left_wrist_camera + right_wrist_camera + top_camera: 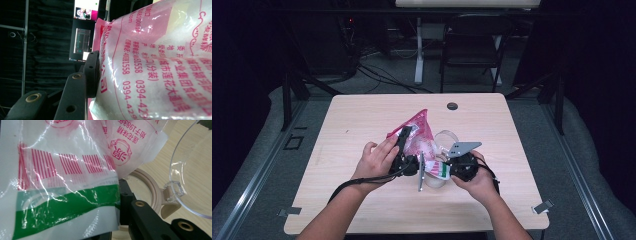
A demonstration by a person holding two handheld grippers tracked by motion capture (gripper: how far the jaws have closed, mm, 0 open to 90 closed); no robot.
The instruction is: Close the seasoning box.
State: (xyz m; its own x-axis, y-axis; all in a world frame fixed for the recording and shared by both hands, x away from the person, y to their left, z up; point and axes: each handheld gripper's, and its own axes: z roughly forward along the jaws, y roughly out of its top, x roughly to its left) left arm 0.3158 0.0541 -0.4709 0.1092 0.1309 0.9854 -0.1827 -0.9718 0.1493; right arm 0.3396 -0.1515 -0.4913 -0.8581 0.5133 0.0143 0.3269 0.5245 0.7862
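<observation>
High view, nearest edge first: two bare forearms come in from the bottom of the wooden bench (pixel 362 210), each hand carrying a black gripper, and both meet at mid-bench over a pink-printed plastic bag (pixel 419 131) of white powder. On the left, the left gripper (pixel 404 145) clamps the bag's body, its jaws held partly apart by the bulk of the packet; the left gripper view puts one black pad hard against the bulging film beside rows of pink print. On the right, the right gripper (pixel 443 170) has its jaws closed on the bag's lower end, where the right gripper view shows a pink barcode and a green band of the wrapper (pixel 65 202) pinched flat between them. Just under and beside that end sits a clear container (pixel 443 137) with a beige ring (pixel 152 187) at its mouth and its clear hinged lid (pixel 192 170) flipped up, resting on the bench. Farther back a small dark round fitting (pixel 452 106) sits near the bench's far edge, and beyond it a folding chair (pixel 472 45) stands on the floor in the dark room
</observation>
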